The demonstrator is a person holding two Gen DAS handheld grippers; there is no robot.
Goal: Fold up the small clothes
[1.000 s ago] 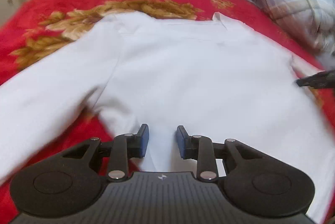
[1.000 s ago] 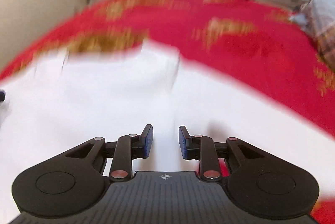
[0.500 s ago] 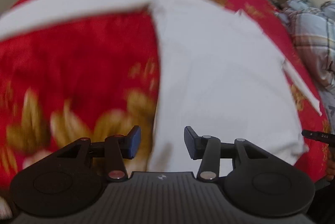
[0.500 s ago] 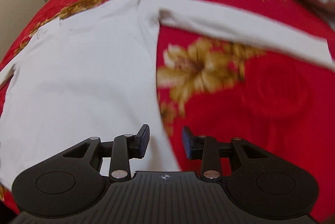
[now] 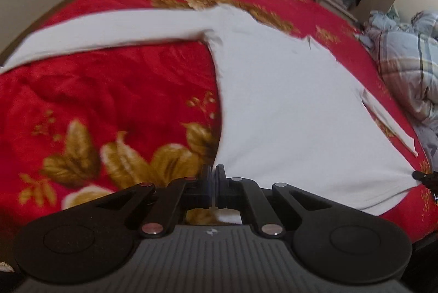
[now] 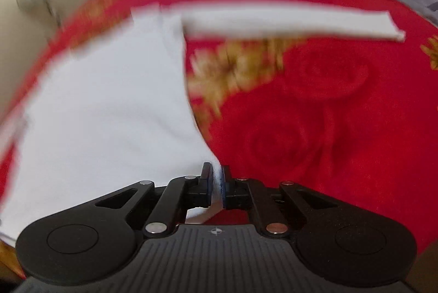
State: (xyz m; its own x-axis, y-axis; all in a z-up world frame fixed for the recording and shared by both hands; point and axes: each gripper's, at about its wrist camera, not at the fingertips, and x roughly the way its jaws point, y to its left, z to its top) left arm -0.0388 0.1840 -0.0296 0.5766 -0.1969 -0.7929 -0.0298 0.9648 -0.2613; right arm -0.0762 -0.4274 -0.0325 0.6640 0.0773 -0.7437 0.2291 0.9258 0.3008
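Two grippers are engaged at the near hem of a white long-sleeved shirt, which is spread flat on a red floral blanket with both sleeves extended outward. The left gripper is seen with its fingers pressed together at the hem corner on its side; fabric is judged to be pinched there, although the cloth between the pads is barely visible in the left wrist view. The right gripper is closed on the opposite hem corner, and a strip of white fabric is clearly visible between its fingers. The right gripper's tip is also visible at the far right edge of the left wrist view, touching the hem. The step in hand is judged to be the securing of both bottom corners before the first fold; no fold has been made yet. For the next move, both corners should be lifted together and carried toward the collar, with equal height and tension maintained so that the body is not skewed. The outstretched sleeves would probably need to be folded inward as well. A plaid quilt lies bunched beside the shirt, near the far sleeve, and should be avoided.
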